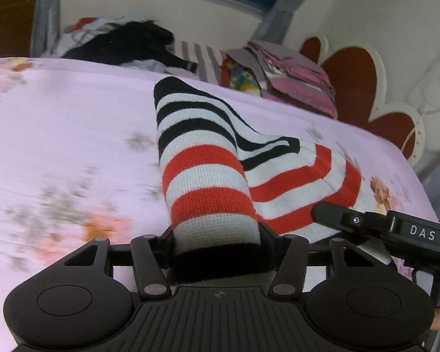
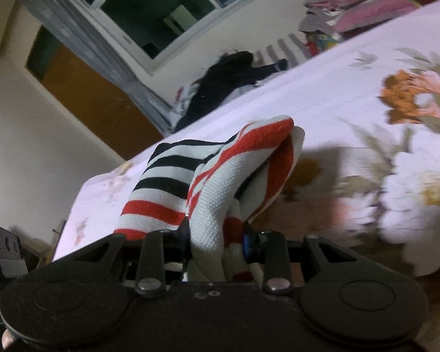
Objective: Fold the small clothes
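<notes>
A small knitted garment [image 1: 208, 176] with red, white and black stripes is held up over the pink flowered bedsheet [image 1: 58, 135]. My left gripper [image 1: 217, 249] is shut on its dark-cuffed striped end, which rises straight up from between the fingers. My right gripper [image 2: 217, 243] is shut on another bunched part of the same garment [image 2: 211, 182], whose white and red folds hang over its fingers. The right gripper's black finger marked DAS [image 1: 381, 228] shows at the right of the left wrist view, close beside the garment.
A heap of dark and light clothes [image 1: 123, 44] lies at the bed's far edge. A stack of folded pink and grey clothes [image 1: 290, 73] sits to its right. A red and white scalloped headboard [image 1: 363, 82] stands at the right. A window [image 2: 161, 8] and curtain are behind.
</notes>
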`<state>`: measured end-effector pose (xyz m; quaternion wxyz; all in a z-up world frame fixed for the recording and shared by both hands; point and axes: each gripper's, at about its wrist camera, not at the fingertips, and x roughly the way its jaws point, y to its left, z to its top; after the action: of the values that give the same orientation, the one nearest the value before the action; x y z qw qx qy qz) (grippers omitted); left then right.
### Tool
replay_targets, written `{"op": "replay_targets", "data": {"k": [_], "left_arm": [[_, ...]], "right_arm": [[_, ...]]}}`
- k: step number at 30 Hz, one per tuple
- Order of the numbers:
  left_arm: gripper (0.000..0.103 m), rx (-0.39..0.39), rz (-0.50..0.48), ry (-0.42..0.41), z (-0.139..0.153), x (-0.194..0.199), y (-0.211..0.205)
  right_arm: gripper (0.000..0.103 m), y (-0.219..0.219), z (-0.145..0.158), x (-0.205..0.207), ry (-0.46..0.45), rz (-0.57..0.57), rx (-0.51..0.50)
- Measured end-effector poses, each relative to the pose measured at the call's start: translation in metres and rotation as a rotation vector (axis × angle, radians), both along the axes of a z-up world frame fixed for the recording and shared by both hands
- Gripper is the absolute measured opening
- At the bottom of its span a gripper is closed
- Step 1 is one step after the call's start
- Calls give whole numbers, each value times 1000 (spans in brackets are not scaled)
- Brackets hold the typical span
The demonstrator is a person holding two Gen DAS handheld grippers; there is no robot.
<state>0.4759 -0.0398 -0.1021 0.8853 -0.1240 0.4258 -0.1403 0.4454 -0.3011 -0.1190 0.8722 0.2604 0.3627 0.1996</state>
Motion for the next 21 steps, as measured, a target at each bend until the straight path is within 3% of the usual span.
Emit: {"op": "replay_targets", "data": {"k": [11,17,21], "left_arm": [[55,-9,69,-44,0,-1,205],[55,31,80,-62,-13,22,308],[48,62,83,-70,-32,32,346]], "right_arm": [[31,182,2,9,-19,54,33],[31,285,-20,28,6,44,47],[31,319,-44,46,41,44,-8]]}}
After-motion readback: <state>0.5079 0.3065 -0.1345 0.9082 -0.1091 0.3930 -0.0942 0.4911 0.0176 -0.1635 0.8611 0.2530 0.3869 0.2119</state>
